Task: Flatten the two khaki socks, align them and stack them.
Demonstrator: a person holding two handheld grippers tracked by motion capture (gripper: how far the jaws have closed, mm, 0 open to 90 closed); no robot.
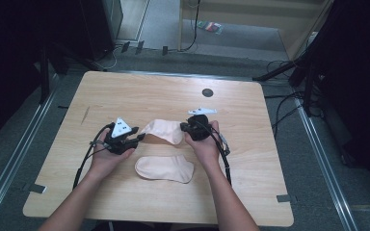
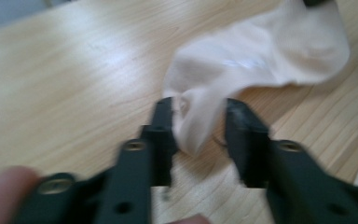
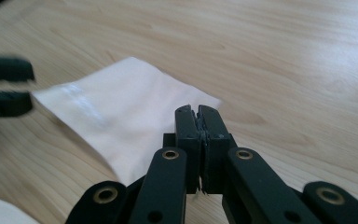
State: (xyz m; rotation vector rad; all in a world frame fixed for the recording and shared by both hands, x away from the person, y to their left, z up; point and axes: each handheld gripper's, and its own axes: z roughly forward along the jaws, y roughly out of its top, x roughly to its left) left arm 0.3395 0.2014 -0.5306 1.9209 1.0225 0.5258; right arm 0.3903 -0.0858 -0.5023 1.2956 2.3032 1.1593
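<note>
A pale pink sock (image 1: pixel 164 131) lies stretched between my two grippers at the middle of the wooden table (image 1: pixel 125 91). My right gripper (image 1: pixel 182 127) is shut on that sock's edge (image 3: pixel 121 121), its jaws pressed together (image 3: pixel 199 114). My left gripper (image 1: pixel 142 137) has its jaws apart (image 2: pixel 198 121), with the sock's narrow end (image 2: pixel 261 56) loose between them; one jaw touches the cloth, the other stands off it. A second, matching sock (image 1: pixel 165 168) lies flat nearer the person, just below the first.
A dark round hole (image 1: pixel 207 92) sits in the table's far half. Bare wood lies all around the socks. Cables and dark stands (image 1: pixel 289 72) are on the floor past the far right corner. Black cables trail from both grippers along the forearms.
</note>
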